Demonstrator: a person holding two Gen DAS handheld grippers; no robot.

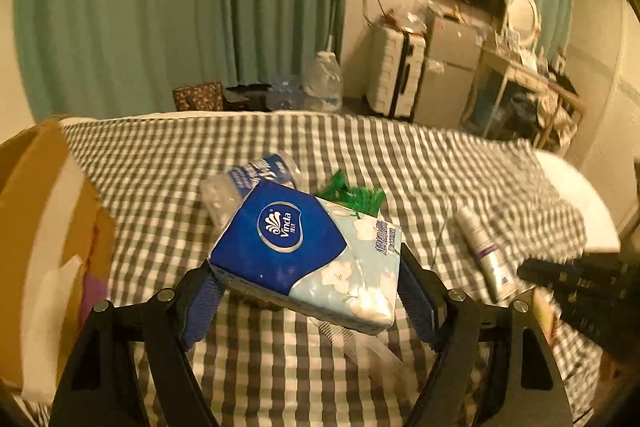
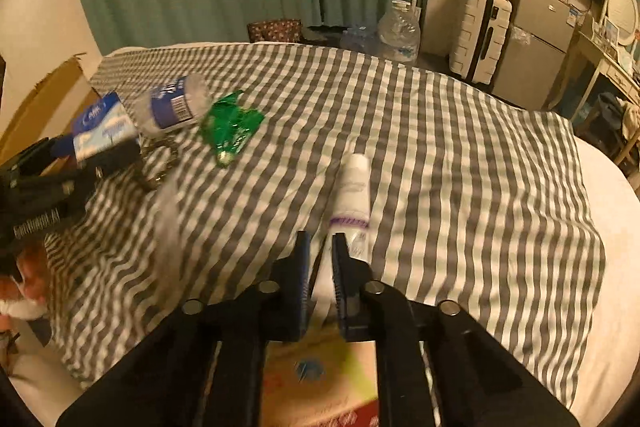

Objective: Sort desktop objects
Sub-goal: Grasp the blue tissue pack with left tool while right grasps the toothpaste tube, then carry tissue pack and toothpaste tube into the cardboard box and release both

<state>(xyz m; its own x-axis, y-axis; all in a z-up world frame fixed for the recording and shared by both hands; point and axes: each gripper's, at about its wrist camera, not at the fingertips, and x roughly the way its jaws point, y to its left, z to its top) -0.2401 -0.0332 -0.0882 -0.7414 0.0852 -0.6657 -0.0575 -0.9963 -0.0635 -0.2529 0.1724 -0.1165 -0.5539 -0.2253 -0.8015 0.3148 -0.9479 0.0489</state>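
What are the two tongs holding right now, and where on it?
Left tongs clamp the tissue pack by its two short ends, lifted. Right tongs are nearly shut with nothing between them.

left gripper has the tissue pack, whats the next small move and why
Probably swing the left gripper left toward the cardboard box and release there. The tissue pack is already clamped between its pads and lifted off the checked cloth, and the open box sits just to its left. The right gripper looks nearly closed and empty near the white tube.
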